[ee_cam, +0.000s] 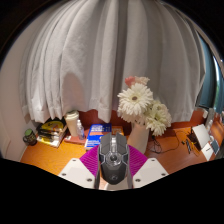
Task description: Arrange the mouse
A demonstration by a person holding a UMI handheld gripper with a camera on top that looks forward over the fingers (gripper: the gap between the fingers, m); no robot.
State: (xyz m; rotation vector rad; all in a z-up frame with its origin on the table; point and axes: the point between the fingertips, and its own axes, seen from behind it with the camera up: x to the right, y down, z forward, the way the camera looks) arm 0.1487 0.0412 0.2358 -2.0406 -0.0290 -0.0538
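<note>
A dark grey computer mouse with a scroll wheel sits between my two fingers, its front pointing away from me. My gripper is shut on the mouse: the magenta pads press on both of its sides and hold it above the wooden desk. The mouse hides the desk surface just ahead of the fingers.
Beyond the fingers stands a vase of white flowers, a blue box, a small white jar and stacked books. A white curtain hangs behind. Small items lie on the desk's right side.
</note>
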